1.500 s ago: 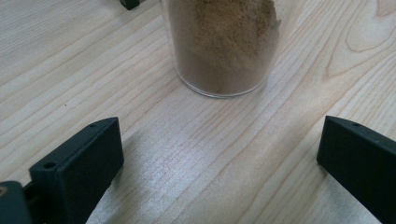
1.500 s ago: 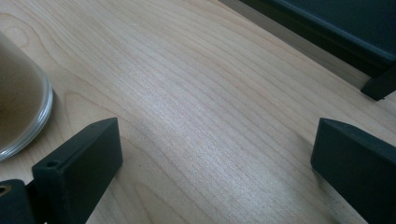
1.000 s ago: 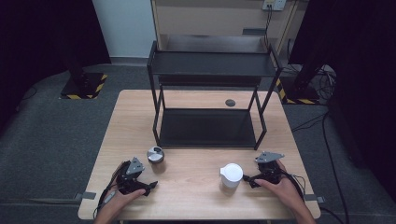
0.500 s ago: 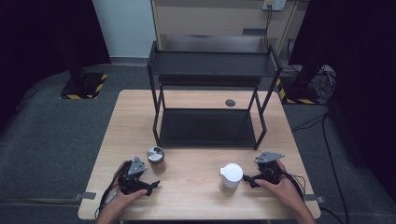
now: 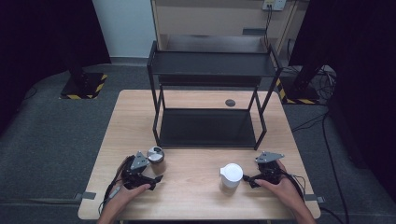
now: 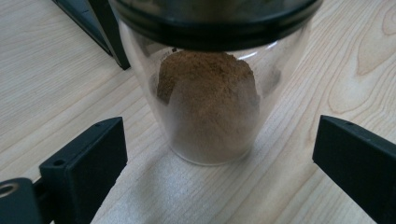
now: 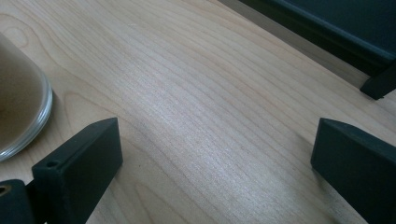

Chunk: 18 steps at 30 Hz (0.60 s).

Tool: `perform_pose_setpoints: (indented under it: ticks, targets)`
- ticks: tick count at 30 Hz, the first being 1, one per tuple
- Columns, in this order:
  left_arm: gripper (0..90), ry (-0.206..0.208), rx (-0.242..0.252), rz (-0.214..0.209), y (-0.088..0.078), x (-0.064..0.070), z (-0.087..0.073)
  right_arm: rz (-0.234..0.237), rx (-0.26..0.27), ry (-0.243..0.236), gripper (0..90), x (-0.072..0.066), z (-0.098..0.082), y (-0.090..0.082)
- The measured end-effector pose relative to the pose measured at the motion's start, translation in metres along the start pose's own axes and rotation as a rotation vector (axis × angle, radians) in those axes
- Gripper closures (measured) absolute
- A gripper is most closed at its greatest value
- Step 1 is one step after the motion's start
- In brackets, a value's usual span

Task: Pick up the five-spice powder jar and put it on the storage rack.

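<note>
A: Left claw (image 6: 219, 154), lower left of the high view, gapes wide; the spice jar (image 6: 210, 93) stands between its jaws, untouched.

B: Right claw (image 7: 215, 154) gapes too, beside the white-lidded jar (image 5: 231, 176) on the desk (image 5: 196, 186). A glancing jaw could topple either.

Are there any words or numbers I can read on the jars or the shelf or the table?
None: no words or numbers can be read.
Jar of brown powder: no label shows on its clear glass.
White-lidded jar: plain lid, no writing seen.
Black shelf rack: no writing seen.
Yellow-and-black striped tape on the floor: stripes, no letters.
</note>
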<state>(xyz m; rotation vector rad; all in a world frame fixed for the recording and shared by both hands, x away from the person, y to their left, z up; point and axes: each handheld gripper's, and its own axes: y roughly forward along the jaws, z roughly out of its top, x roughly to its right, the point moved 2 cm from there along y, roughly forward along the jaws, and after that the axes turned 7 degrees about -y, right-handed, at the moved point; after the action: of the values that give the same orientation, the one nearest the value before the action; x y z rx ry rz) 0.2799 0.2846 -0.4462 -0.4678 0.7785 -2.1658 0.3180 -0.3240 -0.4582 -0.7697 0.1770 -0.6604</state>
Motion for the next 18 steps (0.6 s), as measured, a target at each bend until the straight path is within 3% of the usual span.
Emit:
perform_pose_setpoints:
  ticks: [18]
  targets:
    - [4.8,-0.039,0.021,0.01,0.013,-0.003,0.009,-0.001,0.0,0.002,2.7,0.0,0.0,0.0]
